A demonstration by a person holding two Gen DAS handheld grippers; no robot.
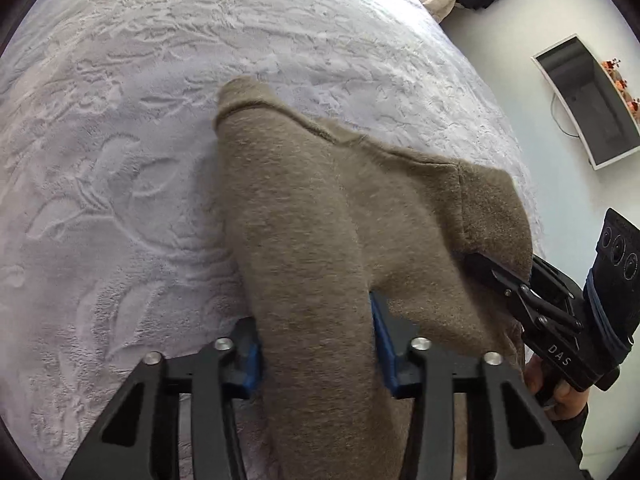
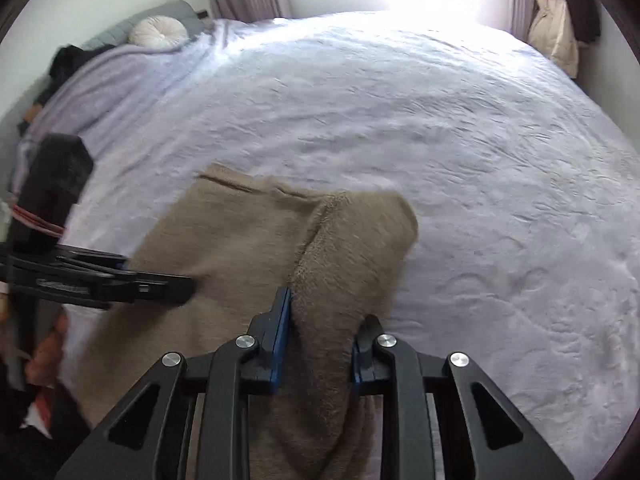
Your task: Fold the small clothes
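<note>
a wide stretch of pale embossed bedspread (image 2: 460,152) lies bare ahead and to the right of the brown garment (image 2: 240,248), open to any pass. the left gripper (image 2: 188,286) crowds the garment's left side, the right gripper (image 1: 496,276) its right edge. a round cushion (image 2: 158,31) and dark clothes (image 2: 66,64) block the far left corner.
</note>
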